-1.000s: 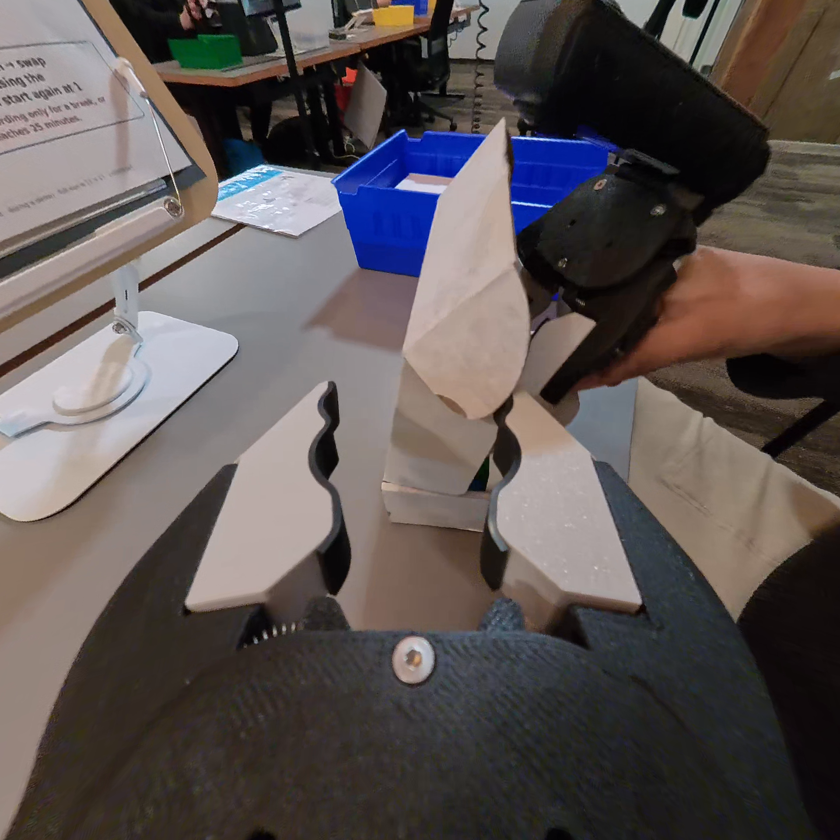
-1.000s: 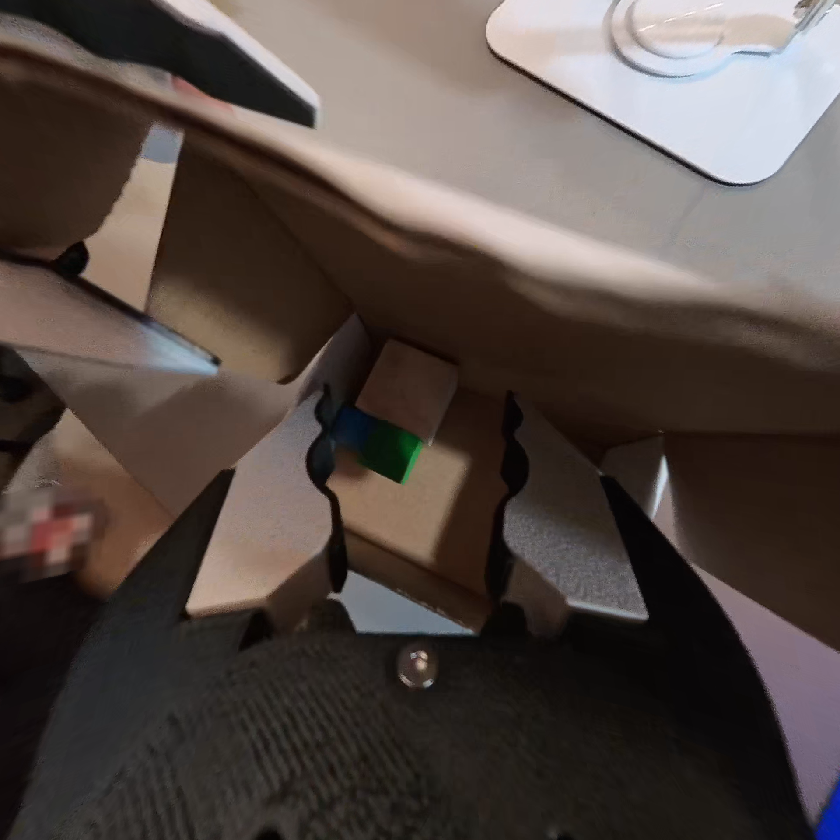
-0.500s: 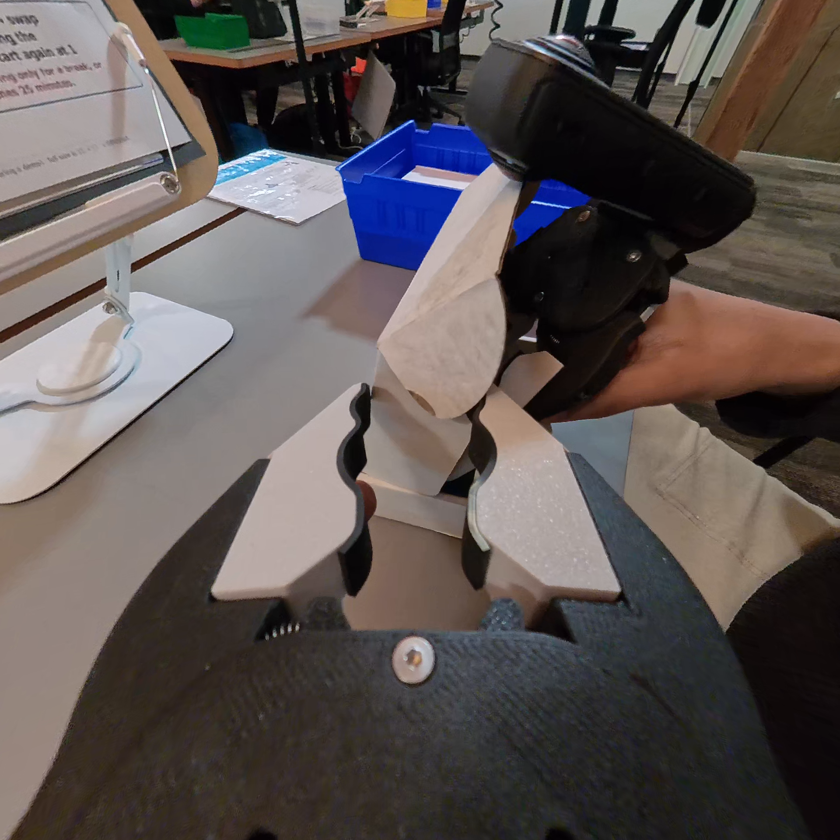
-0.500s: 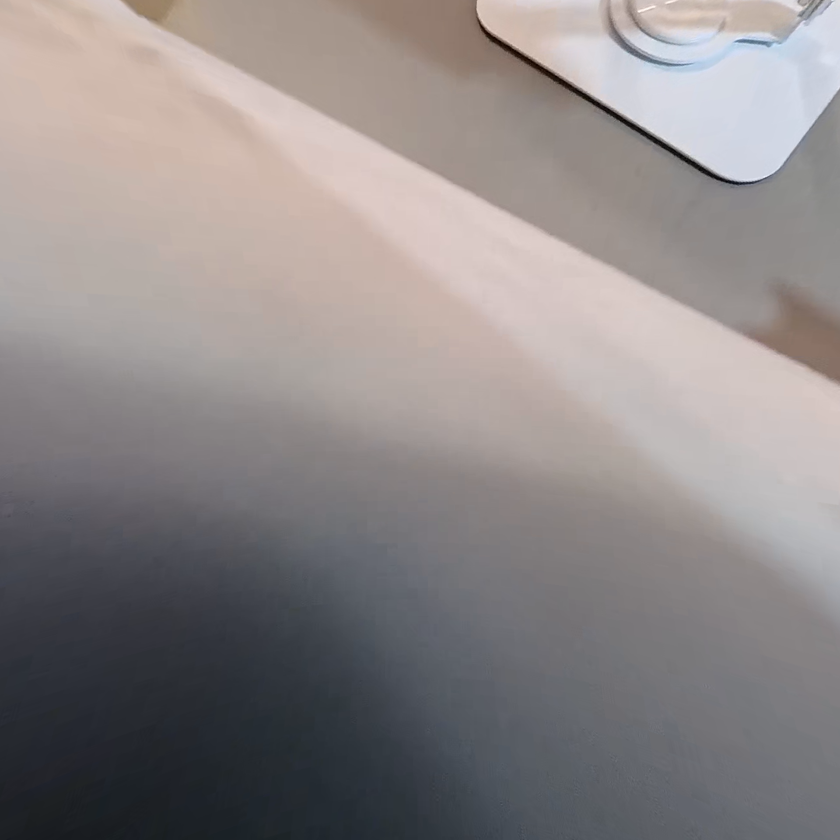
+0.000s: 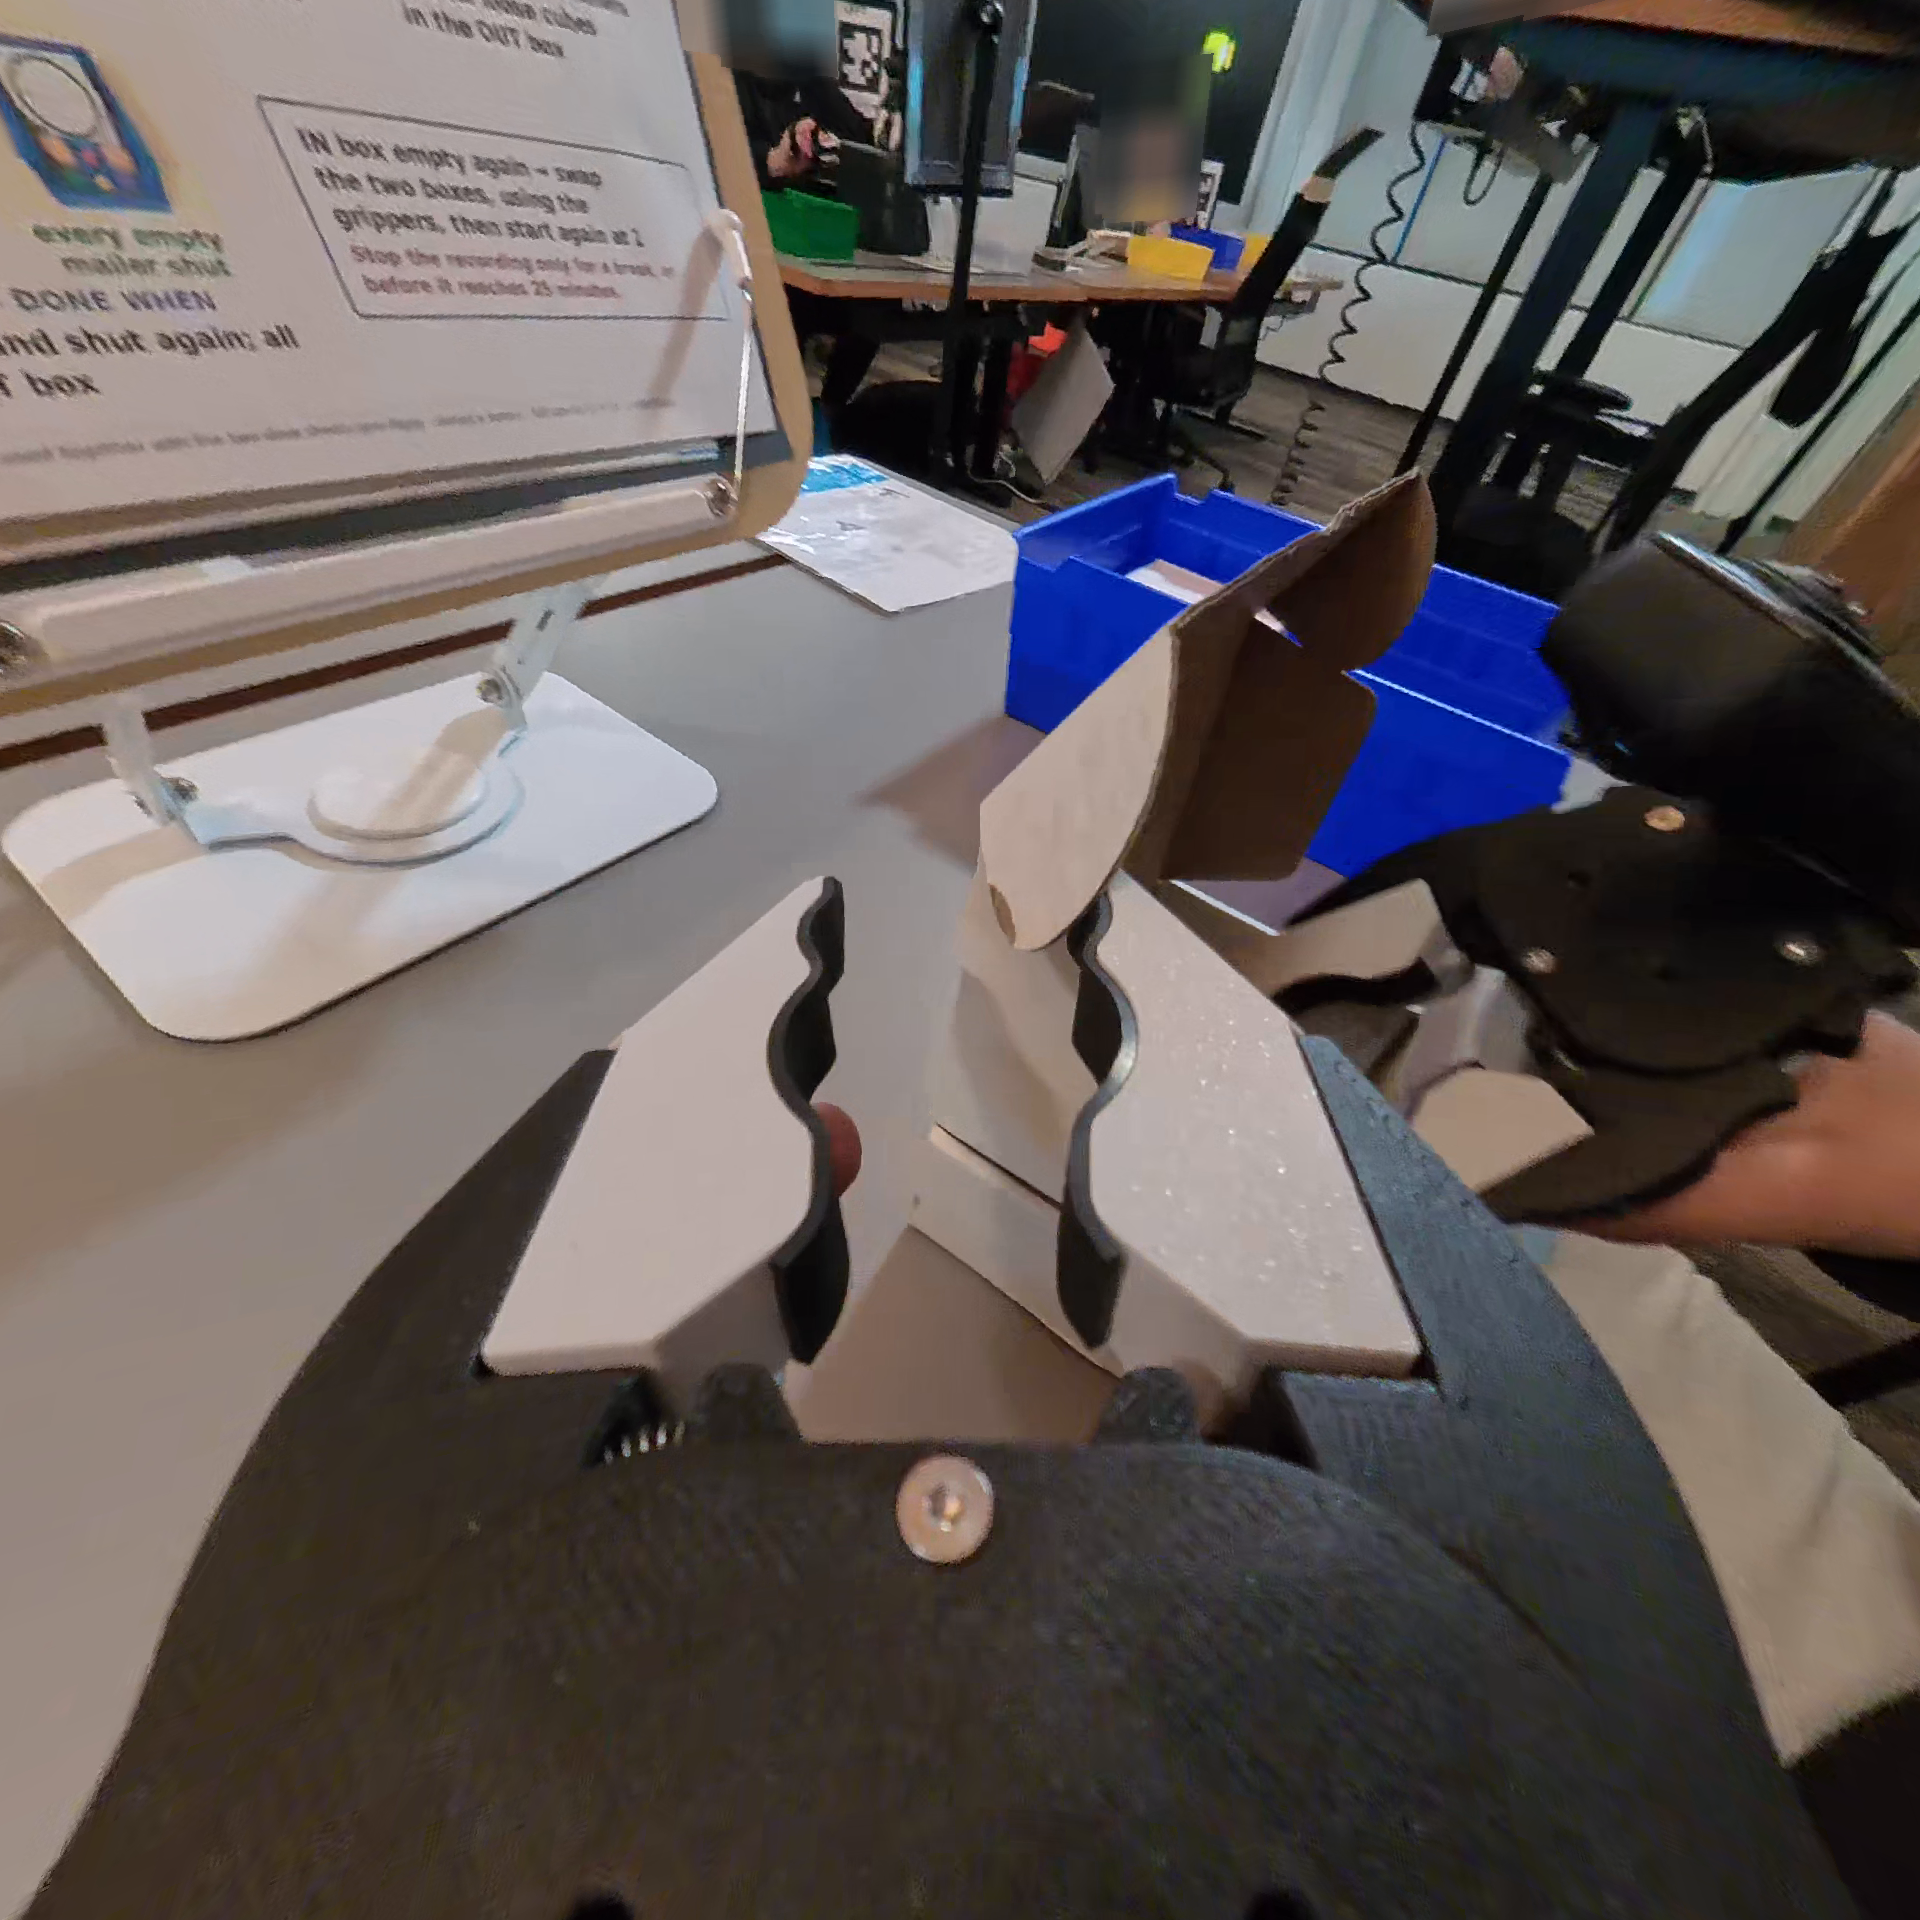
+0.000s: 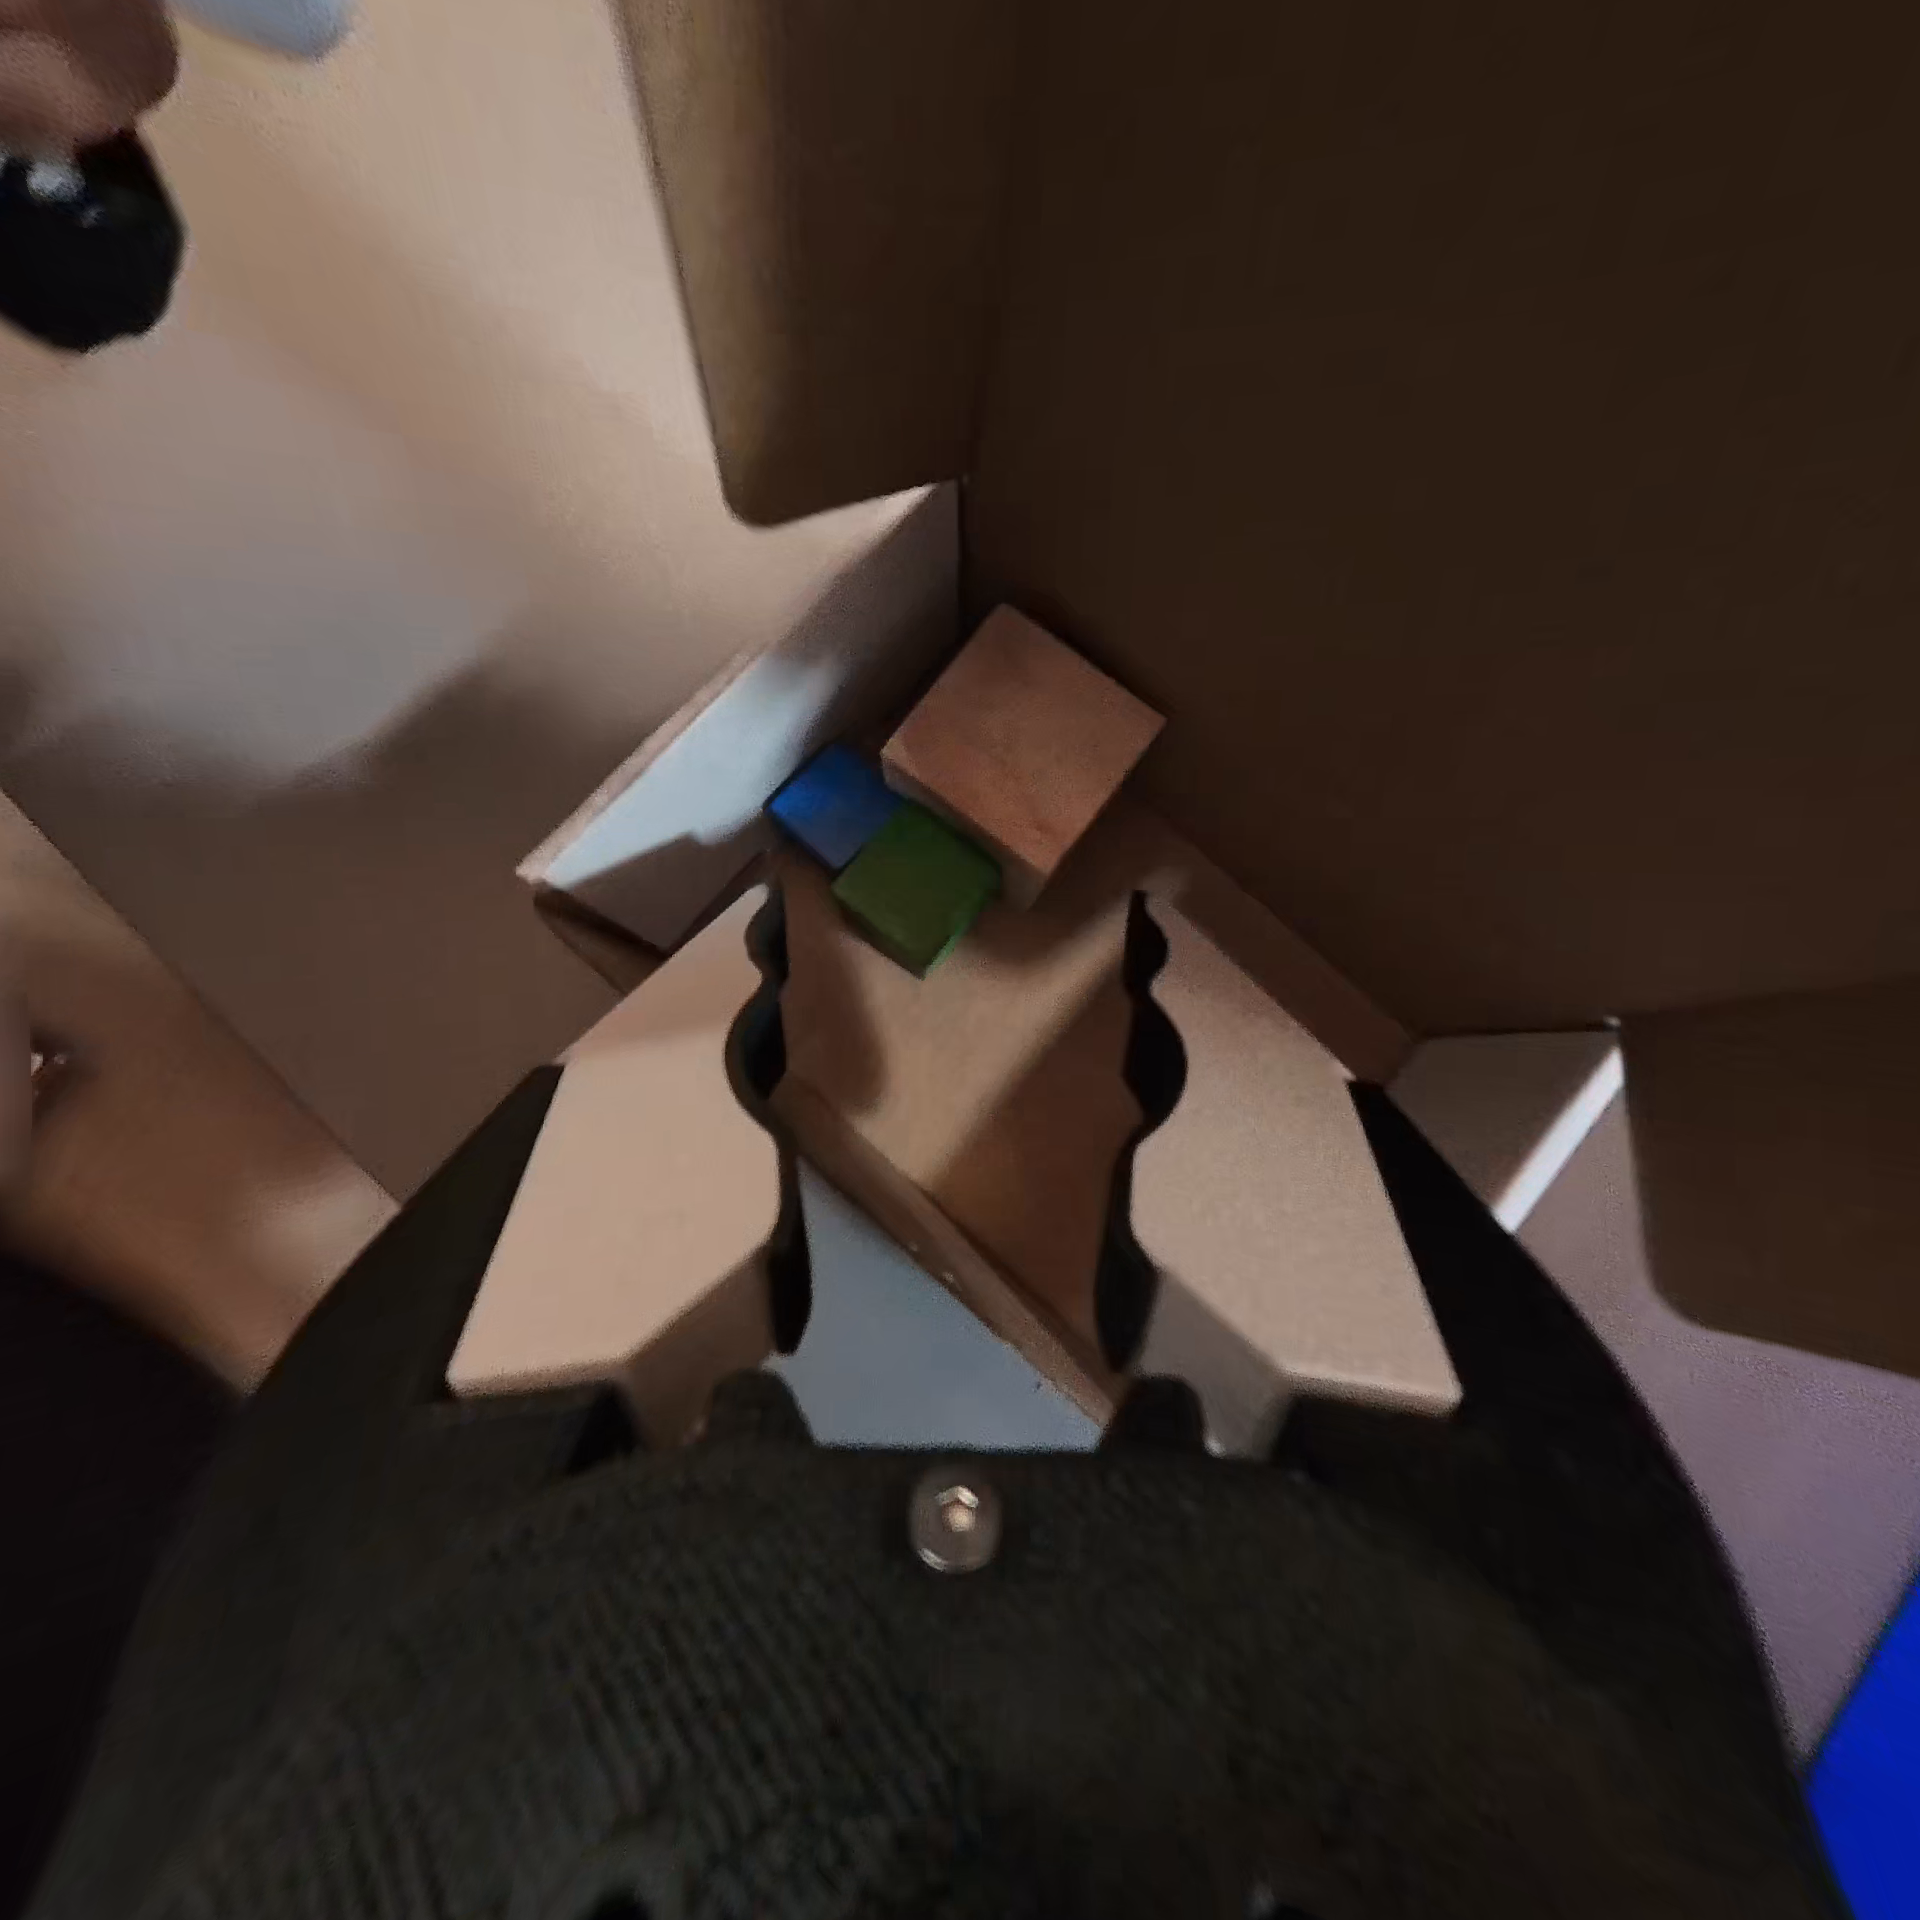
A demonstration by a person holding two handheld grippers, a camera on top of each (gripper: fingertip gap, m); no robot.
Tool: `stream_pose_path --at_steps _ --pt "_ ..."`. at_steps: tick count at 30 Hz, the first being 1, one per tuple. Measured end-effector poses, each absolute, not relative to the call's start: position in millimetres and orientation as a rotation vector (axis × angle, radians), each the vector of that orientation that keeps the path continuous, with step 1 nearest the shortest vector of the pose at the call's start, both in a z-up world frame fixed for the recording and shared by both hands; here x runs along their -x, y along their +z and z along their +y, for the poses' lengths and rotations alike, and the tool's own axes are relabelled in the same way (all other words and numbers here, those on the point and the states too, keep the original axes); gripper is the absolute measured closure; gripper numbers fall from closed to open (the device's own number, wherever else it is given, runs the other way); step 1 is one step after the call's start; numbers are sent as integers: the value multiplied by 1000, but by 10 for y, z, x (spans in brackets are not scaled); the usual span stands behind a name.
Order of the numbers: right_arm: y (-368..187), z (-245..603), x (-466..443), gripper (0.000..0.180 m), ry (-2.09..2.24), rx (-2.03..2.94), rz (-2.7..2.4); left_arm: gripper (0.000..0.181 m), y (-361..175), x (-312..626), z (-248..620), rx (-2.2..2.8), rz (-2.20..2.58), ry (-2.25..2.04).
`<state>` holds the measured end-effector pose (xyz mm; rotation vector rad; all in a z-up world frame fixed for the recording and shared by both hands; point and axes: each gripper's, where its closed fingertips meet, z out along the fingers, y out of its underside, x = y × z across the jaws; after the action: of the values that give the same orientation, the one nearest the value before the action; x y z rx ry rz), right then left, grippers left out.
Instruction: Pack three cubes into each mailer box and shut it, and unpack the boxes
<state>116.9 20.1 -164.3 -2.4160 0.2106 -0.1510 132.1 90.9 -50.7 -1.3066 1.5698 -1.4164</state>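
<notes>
A white mailer box (image 5: pixel 997 1049) stands on the grey table with its lid (image 5: pixel 1195 769) raised and its brown inside showing. In the right wrist view I look into the box (image 6: pixel 1455 520): a wooden cube (image 6: pixel 1023 748), a blue cube (image 6: pixel 831 805) and a green cube (image 6: pixel 914 883) lie together in a corner. My right gripper (image 6: pixel 956 914) is open and empty, just above the box's front wall; it also shows in the left wrist view (image 5: pixel 1662 935). My left gripper (image 5: pixel 956 914) is open with the box's near corner between its fingers. A small red thing (image 5: pixel 844 1143) peeks out behind the left finger.
A document stand with a white base (image 5: pixel 364 831) stands at the left. A blue bin (image 5: pixel 1455 717) sits behind the box and a paper sheet (image 5: pixel 894 530) lies farther back. The table edge and a person's trousers (image 5: pixel 1683 1475) are at the right.
The lid has swung further open, away from the right camera it covered. The right gripper has dropped lower beside the box. My left jaws have narrowed around the box corner.
</notes>
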Motion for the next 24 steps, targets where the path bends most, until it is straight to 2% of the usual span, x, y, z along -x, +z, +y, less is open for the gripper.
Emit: stream_pose_path --at_steps 1,3,5,6,8,10,14,17,20,24 --pt "-1655 193 -1156 115 -151 2421 204 137 -497 -1369 931 1293 1567 -1397" --pt "-1679 183 -1118 117 -130 2433 188 137 -490 -1470 964 1269 1569 -1346" --pt "-1682 189 -1063 129 -88 2431 159 140 -490 -1578 1023 1246 1553 -1273" --pt "-1685 187 -1027 136 -58 2434 136 144 -497 -1631 1079 1242 1533 -1222" --pt "-1692 165 -1006 141 -29 2444 107 155 -520 -1700 1222 1259 1481 -1125" --pt "-1704 115 -988 142 9 2467 69 165 -574 -1699 1339 1289 1459 -1067" --pt "-1739 -45 -941 142 119 2526 13 167 -761 -1598 1443 1395 1500 -1099" --pt "-1761 -166 -900 140 184 2571 -10 176 -970 -1521 1444 1489 1533 -1135" --pt "-1699 -182 -923 140 179 2546 9 178 -1056 -1458 1360 1531 1539 -1192" --pt "-1425 -9 -1018 127 108 2389 93 177 -944 -1372 1287 1550 1502 -1260"
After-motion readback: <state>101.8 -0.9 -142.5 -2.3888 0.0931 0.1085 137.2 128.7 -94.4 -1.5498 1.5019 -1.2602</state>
